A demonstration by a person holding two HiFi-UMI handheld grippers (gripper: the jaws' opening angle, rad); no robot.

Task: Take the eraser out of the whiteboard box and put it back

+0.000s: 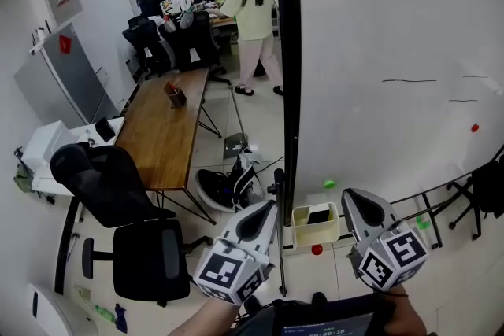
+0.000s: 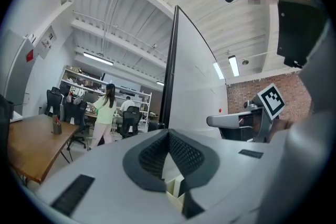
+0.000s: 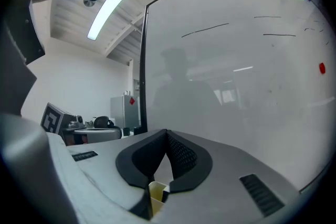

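Here, the eraser [image 1: 319, 215] lies inside the whiteboard box [image 1: 303, 236] at the whiteboard's [image 1: 378, 27] bottom edge; the left gripper [image 1: 266, 207] and right gripper [image 1: 350, 196] hover just beside it, jaws closed, empty. Whether removal awaits or the return is done looks undecidable.

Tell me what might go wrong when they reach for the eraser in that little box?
The eraser sits low inside the narrow box, so the right gripper, its fingers shut and empty, might hit the rim and jolt the box by the whiteboard. The left gripper is close by, so the two could bump. A red magnet just below could get knocked.
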